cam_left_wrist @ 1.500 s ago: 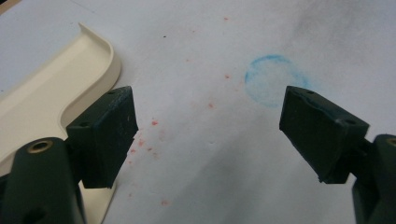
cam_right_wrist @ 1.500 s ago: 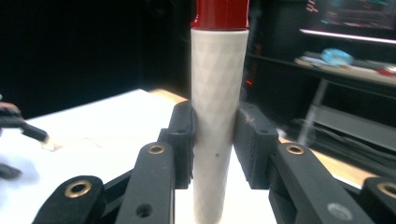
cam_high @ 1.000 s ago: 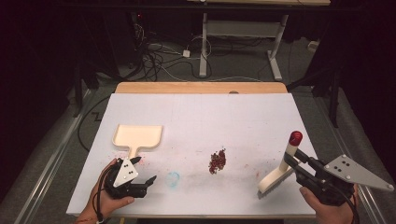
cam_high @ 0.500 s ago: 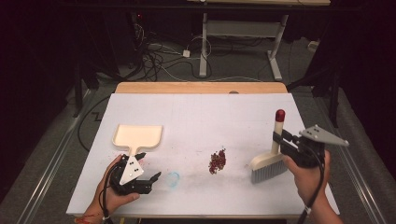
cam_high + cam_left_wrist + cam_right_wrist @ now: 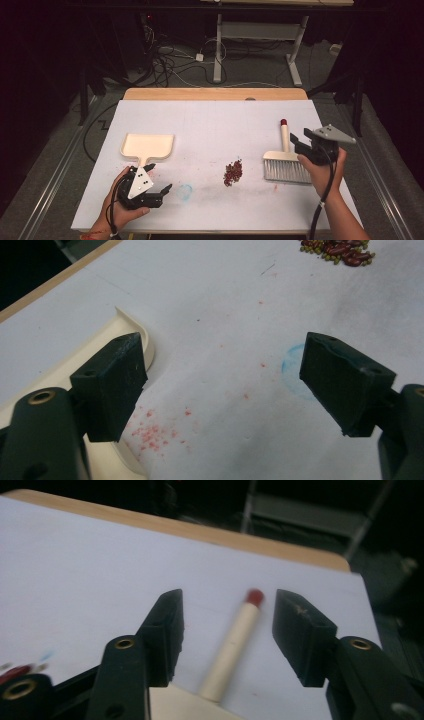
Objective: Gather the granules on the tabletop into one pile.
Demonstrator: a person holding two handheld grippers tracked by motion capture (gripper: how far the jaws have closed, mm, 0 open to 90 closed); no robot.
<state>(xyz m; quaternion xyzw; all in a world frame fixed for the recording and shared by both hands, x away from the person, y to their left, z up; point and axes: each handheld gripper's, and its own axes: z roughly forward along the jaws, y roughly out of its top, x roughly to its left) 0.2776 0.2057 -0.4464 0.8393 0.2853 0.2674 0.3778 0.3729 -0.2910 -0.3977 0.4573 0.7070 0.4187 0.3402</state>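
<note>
A hand brush (image 5: 285,161) with a cream handle and red tip lies flat on the white table top (image 5: 215,125) at the right, bristles toward the front. My right gripper (image 5: 296,142) sits just right of the handle. Its jaws have just been opening, and in the right gripper view the handle (image 5: 231,647) lies between them untouched, with a gap on each side of my right gripper (image 5: 227,611). A small pile of red beans (image 5: 233,172) lies in the middle. The cream dustpan (image 5: 147,146) rests at the left. My left gripper (image 5: 159,178) stands open by its handle.
A faint blue ring (image 5: 185,191) and red specks mark the sheet near my left gripper (image 5: 225,385). The dustpan's handle (image 5: 75,372) runs beside the left jaw, and the beans (image 5: 340,247) lie far ahead. A wooden edge (image 5: 215,93) borders the table's back.
The right gripper brought the brush from a tilted hold at the right front down flat onto the table, farther left, and its jaws came apart off the handle. The left gripper stayed put.
</note>
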